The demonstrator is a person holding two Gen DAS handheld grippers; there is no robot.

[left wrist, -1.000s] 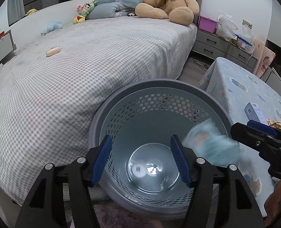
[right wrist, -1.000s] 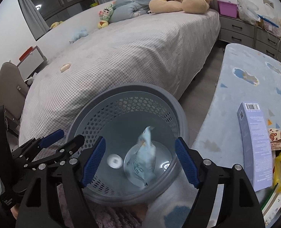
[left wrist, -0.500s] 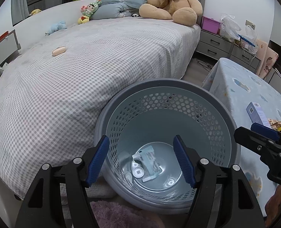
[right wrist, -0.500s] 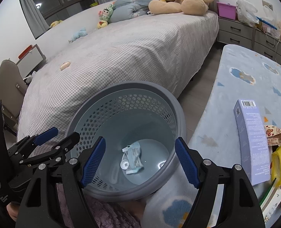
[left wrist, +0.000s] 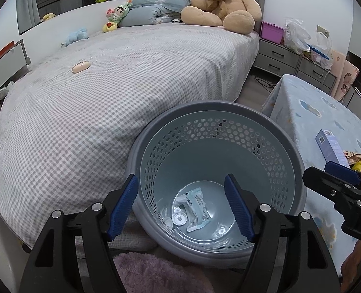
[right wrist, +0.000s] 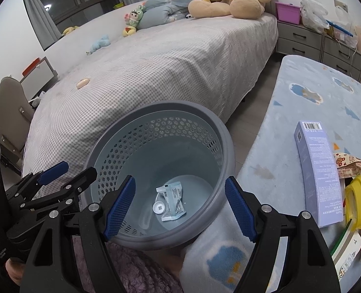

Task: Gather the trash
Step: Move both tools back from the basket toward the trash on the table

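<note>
The round grey-blue plastic bin, its wall pierced with hexagonal holes, held a crinkled pale-blue printed packet and a small white disc on its smooth floor. Above it the left tool had just been opening, nothing between its ribbed blue pads; the right tool hung released. Beside the bin, a lilac barcoded carton lay on the fleecy blue surface
</note>
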